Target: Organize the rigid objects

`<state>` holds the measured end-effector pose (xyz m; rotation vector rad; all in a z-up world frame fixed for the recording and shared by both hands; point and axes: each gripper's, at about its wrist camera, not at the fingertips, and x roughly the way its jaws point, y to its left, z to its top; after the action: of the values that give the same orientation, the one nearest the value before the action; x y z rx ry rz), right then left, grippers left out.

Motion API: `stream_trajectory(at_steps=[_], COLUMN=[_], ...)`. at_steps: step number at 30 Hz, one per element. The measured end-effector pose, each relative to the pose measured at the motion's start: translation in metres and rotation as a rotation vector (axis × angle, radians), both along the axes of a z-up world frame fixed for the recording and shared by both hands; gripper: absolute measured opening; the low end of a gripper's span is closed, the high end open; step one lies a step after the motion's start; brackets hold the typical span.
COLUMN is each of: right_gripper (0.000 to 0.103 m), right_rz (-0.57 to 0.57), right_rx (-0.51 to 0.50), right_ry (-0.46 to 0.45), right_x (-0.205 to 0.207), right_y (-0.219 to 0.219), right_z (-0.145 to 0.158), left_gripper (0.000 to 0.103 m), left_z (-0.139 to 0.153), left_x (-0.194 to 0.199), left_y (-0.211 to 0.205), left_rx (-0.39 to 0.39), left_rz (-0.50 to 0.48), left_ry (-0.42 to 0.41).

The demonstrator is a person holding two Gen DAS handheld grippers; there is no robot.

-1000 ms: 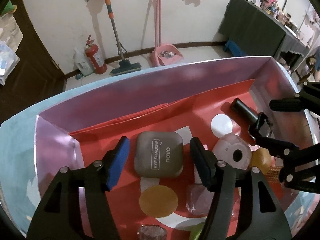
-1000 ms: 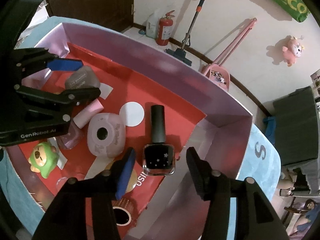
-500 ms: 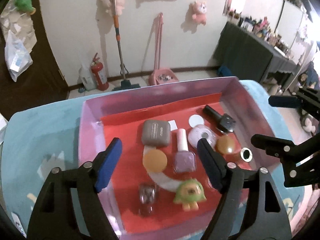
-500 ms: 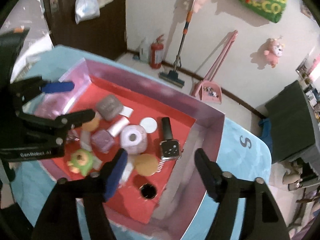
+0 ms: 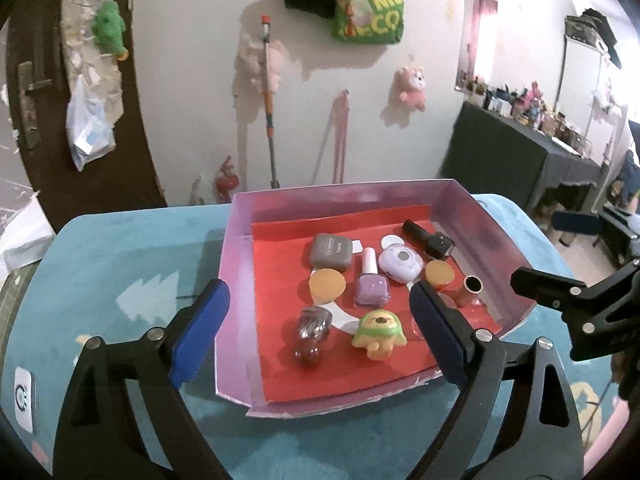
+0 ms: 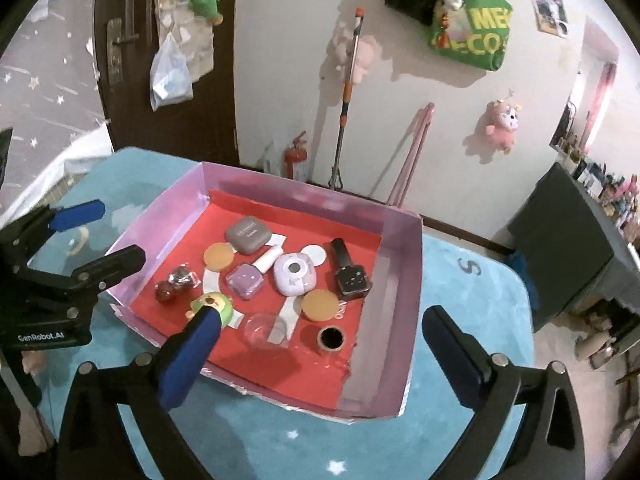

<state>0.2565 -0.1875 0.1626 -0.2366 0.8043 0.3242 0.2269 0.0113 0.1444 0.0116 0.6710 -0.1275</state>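
A pink-walled box [image 5: 236, 280] [image 6: 394, 280] with a red floor sits on the blue tablecloth. Inside lie a grey eyeshadow case [image 5: 330, 253] [image 6: 248, 235], a purple nail polish bottle [image 5: 371, 286] [image 6: 246, 280], a lilac round case [image 5: 401, 266] [image 6: 295, 273], a black nail polish bottle [image 5: 428, 238] [image 6: 349, 270], a green-and-yellow toy figure [image 5: 378, 332] [image 6: 212, 304] and a gold-rimmed tube [image 5: 470, 288] [image 6: 331, 338]. My left gripper [image 5: 320, 332] is open and empty above the box's near side. My right gripper [image 6: 316, 360] is open and empty above the box's near edge.
The blue tablecloth [image 5: 120, 280] [image 6: 472, 280] surrounds the box. A clear glass jar [image 6: 266, 332] and a dark red bauble [image 5: 307, 354] [image 6: 164, 290] also lie in the box. A black-draped table [image 5: 512, 160] stands at the right. A mop [image 6: 348, 92] leans on the wall.
Both grippers have pulled up and back from the box, so the whole box and table now show. The eyeshadow case and black bottle stay in the box.
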Motion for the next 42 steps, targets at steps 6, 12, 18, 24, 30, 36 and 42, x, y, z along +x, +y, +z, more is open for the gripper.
stream_trajectory(at_steps=[6, 12, 18, 24, 30, 36, 42], right_gripper=[0.103, 0.103, 0.103, 0.103, 0.103, 0.103, 0.103], right_rz=[-0.048, -0.089, -0.131, -0.141, -0.145, -0.149, -0.161], right_rx=[0.042, 0.104, 0.116, 0.136, 0.122, 0.122, 0.109], right_ry=[-0.077, -0.111, -0.184, -0.191, -0.213, -0.213, -0.216], right_x=[-0.009, -0.002, -0.001, 0.002, 0.001, 0.001, 0.001], right_y=[-0.006, -0.014, -0.018, -0.019, -0.015, -0.015, -0.015], right_z=[-0.027, -0.055, -0.074, -0.082, -0.086, -0.086, -0.085], left_gripper=[0.093, 0.093, 0.093, 0.093, 0.093, 0.093, 0.093], left_z=[-0.021, -0.043, -0.058, -0.066, -0.068, -0.069, -0.07], left_x=[-0.005, 0.001, 0.004, 0.008, 0.014, 0.015, 0.016], left_y=[-0.006, -0.015, -0.02, -0.021, -0.015, -0.014, -0.013], left_rx=[-0.002, 0.02, 0.043, 0.056, 0.035, 0.029, 0.022], left_rz=[0.036, 0.032, 0.026, 0.052, 0.068, 0.071, 0.063], left_ry=[-0.038, -0.074, -0.092, -0.1, -0.077, -0.069, -0.064])
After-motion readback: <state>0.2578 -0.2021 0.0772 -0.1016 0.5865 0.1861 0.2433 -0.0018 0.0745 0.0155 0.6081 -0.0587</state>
